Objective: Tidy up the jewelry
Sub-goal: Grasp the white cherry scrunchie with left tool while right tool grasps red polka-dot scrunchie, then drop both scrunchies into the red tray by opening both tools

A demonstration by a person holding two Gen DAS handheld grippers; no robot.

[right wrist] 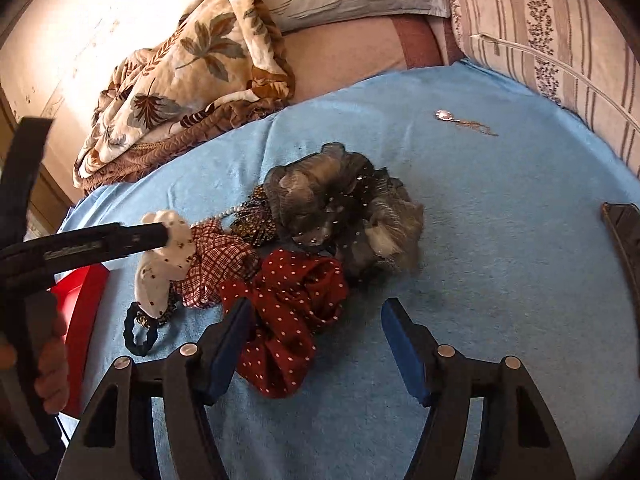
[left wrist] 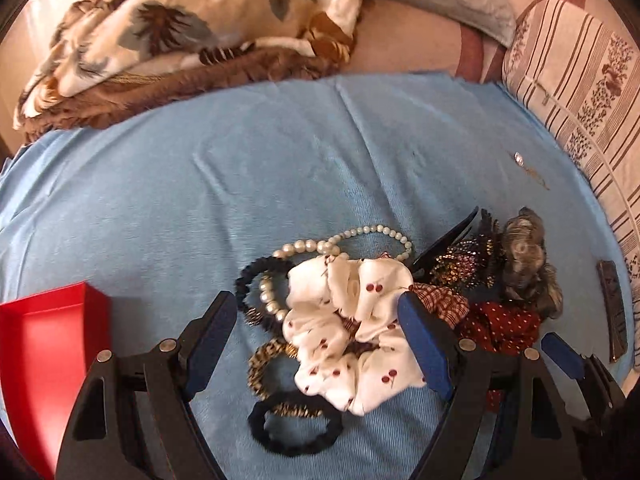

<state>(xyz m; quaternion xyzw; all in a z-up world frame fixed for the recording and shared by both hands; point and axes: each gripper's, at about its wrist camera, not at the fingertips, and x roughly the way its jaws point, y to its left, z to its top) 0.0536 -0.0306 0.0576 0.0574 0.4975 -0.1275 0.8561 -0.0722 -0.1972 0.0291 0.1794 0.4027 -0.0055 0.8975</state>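
Your left gripper [left wrist: 324, 344] has open jaws around the white scrunchie [left wrist: 348, 332] in the pile on the blue cloth [left wrist: 200, 200]. Your right gripper [right wrist: 316, 344] is open too, beside the red scrunchie [right wrist: 288, 312]. No writing can be read.

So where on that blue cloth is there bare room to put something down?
The blue cloth lies bare between the floral blanket and the pile, and again between the grey scrunchie and the dark object at the right edge. A small pendant sits near the striped cushion. It is crowded from the cherry scrunchie to the red dotted one.
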